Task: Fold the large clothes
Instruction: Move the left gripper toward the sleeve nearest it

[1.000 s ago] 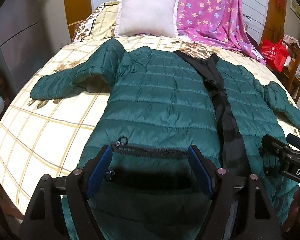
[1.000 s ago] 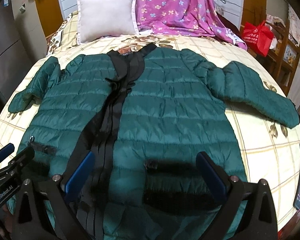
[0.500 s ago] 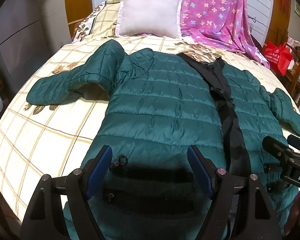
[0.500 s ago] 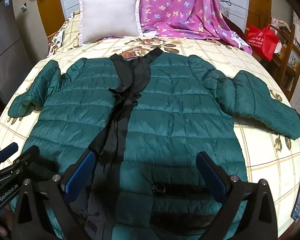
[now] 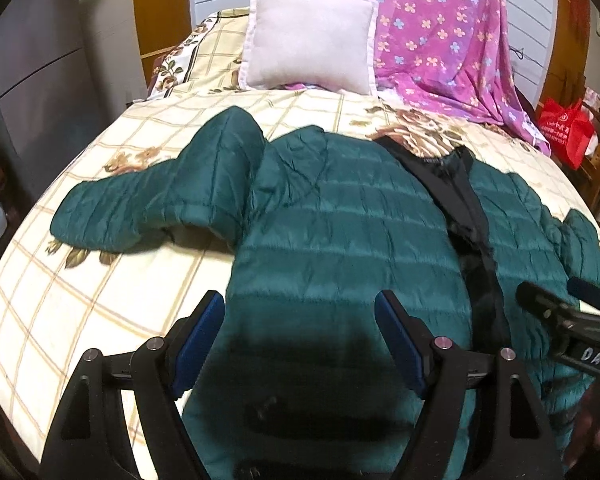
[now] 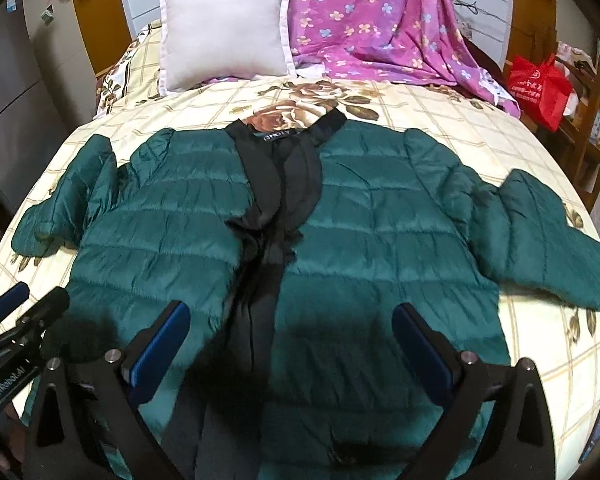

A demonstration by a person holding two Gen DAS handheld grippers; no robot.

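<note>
Hem of the green jacket (image 6: 380, 248) lay nearest, under both tools. Left hand-held gripper (image 5: 300, 332) was spread wide over the left front panel and gripped nothing. Right hand-held gripper (image 6: 292, 344) was likewise wide apart over the right panel, beside the black placket (image 6: 268, 240), and gripped nothing. Whether either touched the fabric could not be told.

Judgement: jacket lay flat, front up, on the bed (image 5: 80, 280), unfolded; the step in hand looked like the first fold. To do it well, pinch the outer shell at an edge, not the puffy middle, and bring the left sleeve (image 5: 152, 208) and right sleeve (image 6: 548, 240) across the body before folding the hem up.

Farther off: pillow (image 6: 224, 32) and purple floral cloth (image 6: 380, 20) at the head of the bed. Red bag (image 6: 540, 84) stood off the bed to the right; contents not visible.
</note>
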